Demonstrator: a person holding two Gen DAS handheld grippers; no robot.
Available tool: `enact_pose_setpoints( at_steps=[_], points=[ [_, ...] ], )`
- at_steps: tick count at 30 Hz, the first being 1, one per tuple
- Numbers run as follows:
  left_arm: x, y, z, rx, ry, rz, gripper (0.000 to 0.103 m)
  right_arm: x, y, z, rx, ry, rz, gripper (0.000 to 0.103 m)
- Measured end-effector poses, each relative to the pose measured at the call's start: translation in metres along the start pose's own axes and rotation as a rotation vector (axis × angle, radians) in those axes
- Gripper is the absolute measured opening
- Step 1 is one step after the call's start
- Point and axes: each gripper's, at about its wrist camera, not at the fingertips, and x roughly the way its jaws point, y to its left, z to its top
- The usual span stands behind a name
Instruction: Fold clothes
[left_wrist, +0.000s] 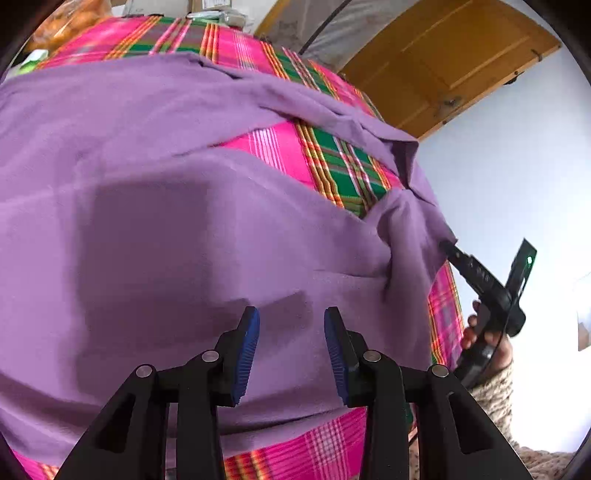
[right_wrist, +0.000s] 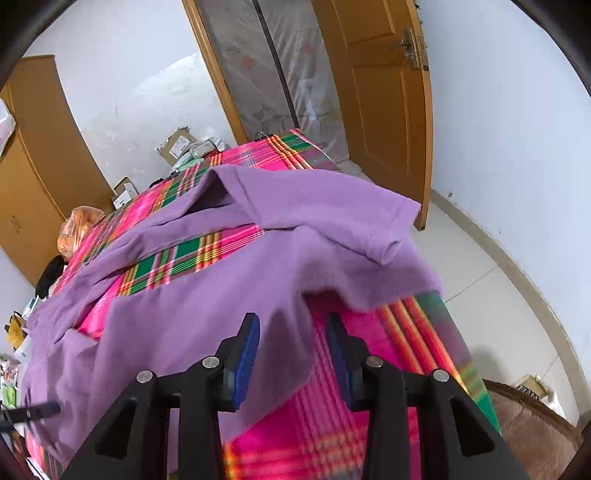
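left wrist: left claw over purple garment (fingers apart)

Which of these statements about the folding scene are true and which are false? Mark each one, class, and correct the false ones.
1. The garment is purple. True.
2. The left gripper has its jaws clamped on the garment. False: its jaws stand open above the cloth, with nothing between them.
3. The garment lies on a pink and green checked cloth. True.
4. The right gripper has its jaws shut. False: they are open, over the garment's edge.
5. A wooden door stands beyond the table. True.
6. The garment is folded into a neat square. False: it lies spread out, with the checked cloth showing through a gap.
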Motion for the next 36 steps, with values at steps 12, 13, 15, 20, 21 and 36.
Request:
enact_pose_setpoints(
  at_steps=[12, 13, 15, 20, 21, 36],
  points=[
    [0.012, -0.004, 0.001, -0.02, 0.003, 0.035, 0.038, -0.018, -0.024, 0.011, 0.066, -0.13, 0.025, 0.003],
    [0.012, -0.005, 0.0, -0.019, 0.0, 0.038, 0.038, -0.027, -0.028, 0.01, 0.078, -0.151, 0.019, 0.003],
    [0.012, -0.007, -0.001, -0.015, 0.003, 0.038, 0.038, -0.043, -0.036, 0.009, 0.098, -0.185, 0.008, 0.003],
    [0.015, -0.015, -0.007, 0.005, 0.016, 0.024, 0.038, -0.074, -0.054, -0.002, 0.129, -0.234, -0.026, 0.003],
    [0.015, -0.015, -0.008, 0.004, 0.018, 0.02, 0.038, -0.079, -0.058, -0.005, 0.142, -0.24, -0.031, 0.003],
    [-0.031, 0.023, -0.042, -0.063, -0.02, 0.059, 0.038, -0.075, -0.086, -0.03, 0.196, -0.168, -0.184, 0.003]
  ],
)
